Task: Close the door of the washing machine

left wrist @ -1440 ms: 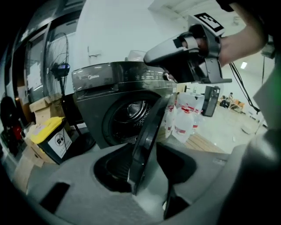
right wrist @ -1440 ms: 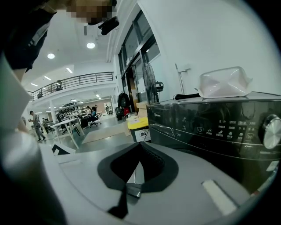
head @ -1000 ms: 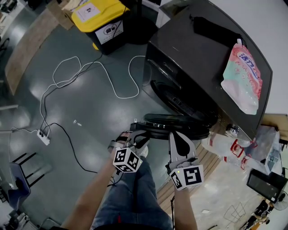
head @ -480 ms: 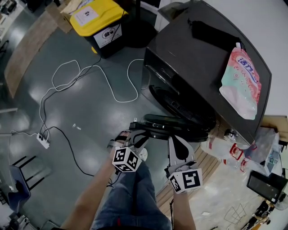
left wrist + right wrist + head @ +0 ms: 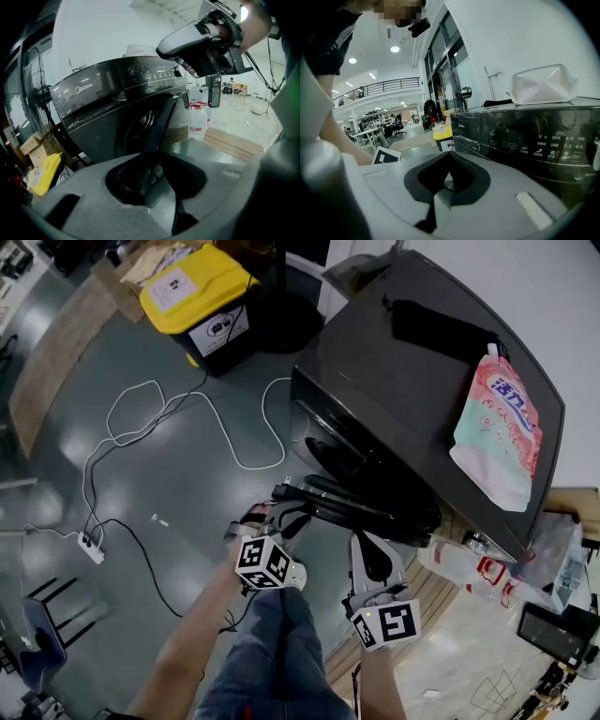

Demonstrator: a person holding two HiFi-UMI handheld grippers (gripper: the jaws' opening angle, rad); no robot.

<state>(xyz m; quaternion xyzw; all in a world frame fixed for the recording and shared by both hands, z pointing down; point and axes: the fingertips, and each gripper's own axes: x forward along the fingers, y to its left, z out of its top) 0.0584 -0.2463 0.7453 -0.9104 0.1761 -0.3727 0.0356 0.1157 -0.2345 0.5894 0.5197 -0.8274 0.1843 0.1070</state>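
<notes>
Swung nearer the dark grey front-loading washing machine [image 5: 422, 362] than a second before, its round black door [image 5: 361, 507] stood ajar, rim between the left gripper's [image 5: 284, 498] closing jaws. The right gripper [image 5: 364, 540] was pinched together, empty. Closing was under way; the next move called for pushing until the door latched.

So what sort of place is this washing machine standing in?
Probably a large lab or open workshop hall, not a home. The washing machine stands on bare floor near a loose white cable and a power strip, and the right gripper view shows desks under a railed mezzanine.
</notes>
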